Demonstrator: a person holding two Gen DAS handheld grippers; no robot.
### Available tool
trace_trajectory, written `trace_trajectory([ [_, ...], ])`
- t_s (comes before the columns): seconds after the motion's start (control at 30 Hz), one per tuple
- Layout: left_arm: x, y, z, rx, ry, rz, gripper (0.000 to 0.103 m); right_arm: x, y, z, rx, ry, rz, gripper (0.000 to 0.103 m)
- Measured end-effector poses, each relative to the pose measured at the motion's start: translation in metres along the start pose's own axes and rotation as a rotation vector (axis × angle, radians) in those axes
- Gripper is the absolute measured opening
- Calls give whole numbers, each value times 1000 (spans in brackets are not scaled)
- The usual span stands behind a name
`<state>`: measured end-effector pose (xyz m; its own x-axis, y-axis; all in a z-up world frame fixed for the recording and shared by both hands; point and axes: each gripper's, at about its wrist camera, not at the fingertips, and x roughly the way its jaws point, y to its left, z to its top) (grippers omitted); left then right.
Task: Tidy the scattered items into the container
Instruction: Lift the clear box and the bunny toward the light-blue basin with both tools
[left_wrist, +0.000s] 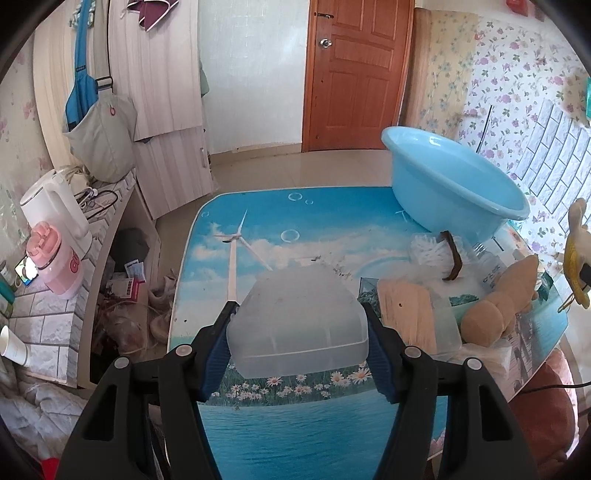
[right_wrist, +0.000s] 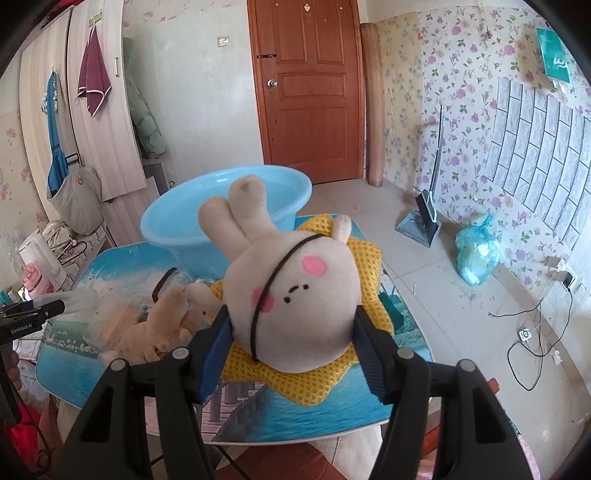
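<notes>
My left gripper (left_wrist: 298, 308) is shut on a translucent plastic box (left_wrist: 295, 291), held low over the picture-printed table (left_wrist: 295, 424). My right gripper (right_wrist: 291, 312) is shut on a cream rabbit plush (right_wrist: 295, 280) in a yellow mesh wrap (right_wrist: 295, 384); a black cord crosses its face. The light blue basin (right_wrist: 177, 225) stands just beyond the rabbit, and sits at the table's far right (left_wrist: 436, 206) in the left wrist view. Between the grippers lie a tan plush (left_wrist: 495, 306), a clear case of wooden sticks (left_wrist: 410, 306) and a pack of cotton swabs (left_wrist: 428, 251).
A white kettle (left_wrist: 55, 206) and a pink cup (left_wrist: 55, 262) stand on the tiled shelf to the left. Shoes and clutter lie on the floor by the table's left edge. On the right floor are a dustpan (right_wrist: 421, 221), a green bag (right_wrist: 476, 254) and cables.
</notes>
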<state>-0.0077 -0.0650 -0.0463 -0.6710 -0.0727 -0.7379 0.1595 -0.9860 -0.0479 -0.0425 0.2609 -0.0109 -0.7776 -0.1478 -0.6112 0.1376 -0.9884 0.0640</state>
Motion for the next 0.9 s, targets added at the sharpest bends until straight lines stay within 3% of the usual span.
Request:
trace_trajectory([
  [0.9,-15,-9,15,17,-34,-8,62,-13,6,17,-21,-66,27,62],
])
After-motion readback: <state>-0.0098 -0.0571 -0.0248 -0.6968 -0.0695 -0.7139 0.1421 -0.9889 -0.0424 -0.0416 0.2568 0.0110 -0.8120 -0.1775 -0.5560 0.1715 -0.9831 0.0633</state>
